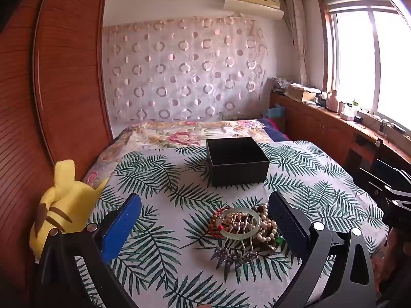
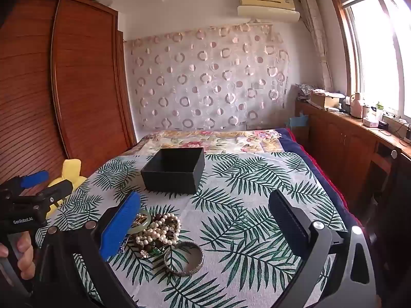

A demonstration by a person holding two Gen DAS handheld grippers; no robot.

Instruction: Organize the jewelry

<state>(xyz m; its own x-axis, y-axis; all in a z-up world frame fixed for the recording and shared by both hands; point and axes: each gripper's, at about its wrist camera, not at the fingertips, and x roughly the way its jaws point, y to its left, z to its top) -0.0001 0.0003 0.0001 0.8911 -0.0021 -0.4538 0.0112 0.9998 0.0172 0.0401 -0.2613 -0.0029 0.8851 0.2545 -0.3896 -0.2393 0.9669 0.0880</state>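
Surface: leaf-print cloth [image 1: 159,179] over a bed.
Jewelry pile [image 1: 246,228]: on the cloth, near the black box [image 1: 237,160].
Left gripper [image 1: 205,220]: jaws apart, holding nothing.
Right gripper [image 2: 205,220]: jaws apart, holding nothing.

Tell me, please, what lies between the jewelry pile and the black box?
Nothing: only bare leaf-print cloth separates the jewelry pile from the black box. Both wrist views show that stretch bare.

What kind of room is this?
Most likely a home bedroom: a bed with a floral cover, a tall wooden wardrobe beside it, and an air conditioner on the wall near the window.
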